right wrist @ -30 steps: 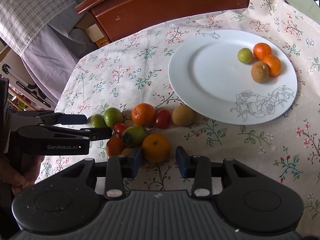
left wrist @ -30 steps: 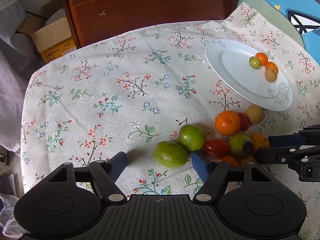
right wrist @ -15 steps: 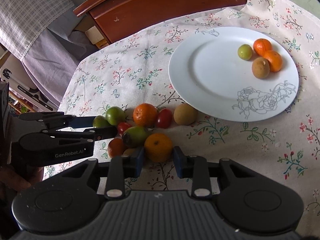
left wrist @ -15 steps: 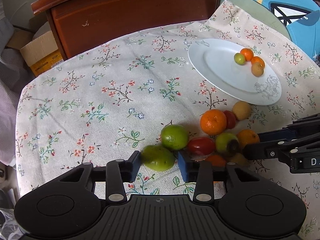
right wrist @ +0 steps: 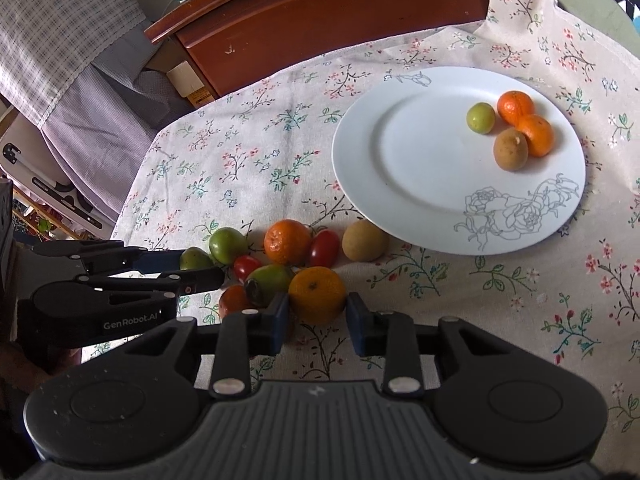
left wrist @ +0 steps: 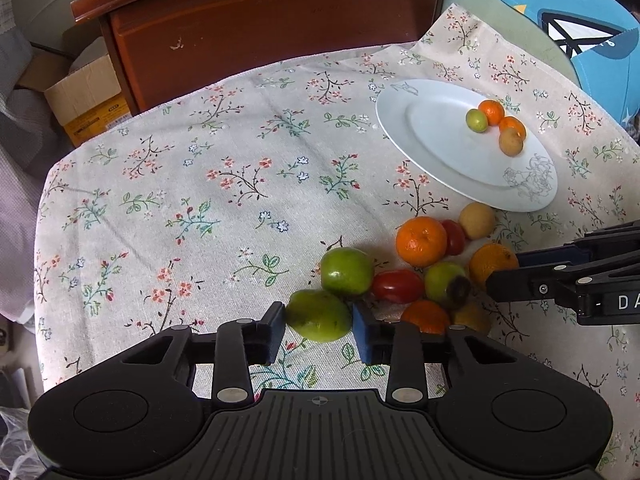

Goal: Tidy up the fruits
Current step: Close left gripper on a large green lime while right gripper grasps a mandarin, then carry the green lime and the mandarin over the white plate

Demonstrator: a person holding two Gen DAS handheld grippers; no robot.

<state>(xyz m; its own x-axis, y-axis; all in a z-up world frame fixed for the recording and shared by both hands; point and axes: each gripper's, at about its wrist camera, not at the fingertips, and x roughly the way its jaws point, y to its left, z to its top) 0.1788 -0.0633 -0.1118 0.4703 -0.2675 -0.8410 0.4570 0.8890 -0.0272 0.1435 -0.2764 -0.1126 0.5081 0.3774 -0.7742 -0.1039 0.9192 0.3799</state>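
Your left gripper [left wrist: 319, 326] sits low at the left end of the fruit pile, jaws closed in around a green fruit [left wrist: 319, 320]; both pads look to touch its sides, fruit still on the cloth [left wrist: 208, 200]. Just past it is a second green fruit [left wrist: 347, 271], touching the first. Next right: a red tomato [left wrist: 397, 285], a green-red fruit [left wrist: 447, 282] with a dark end, a small orange [left wrist: 426, 316] tucked by your right pad. Behind those, a big orange [left wrist: 421, 241], another tomato [left wrist: 454, 237], a tan fruit [left wrist: 477, 220].

Your right gripper [right wrist: 315, 316] straddles the near orange [right wrist: 317, 294] (the one closest to you in the right wrist view), jaws narrowed to its width, pads at or almost at its sides; a firm grip cannot be told. It rests on the cloth, touching the green-red fruit on its left.

Further right, the white plate [right wrist: 400, 160] lies beyond the pile, its near rim just beside the tan fruit. On its far right part: a small green fruit [right wrist: 480, 118], two oranges [right wrist: 515, 107] touching each other, a brown fruit [right wrist: 510, 149] against the nearer one.

A brown wood cabinet [left wrist: 280, 20] stands behind the table.
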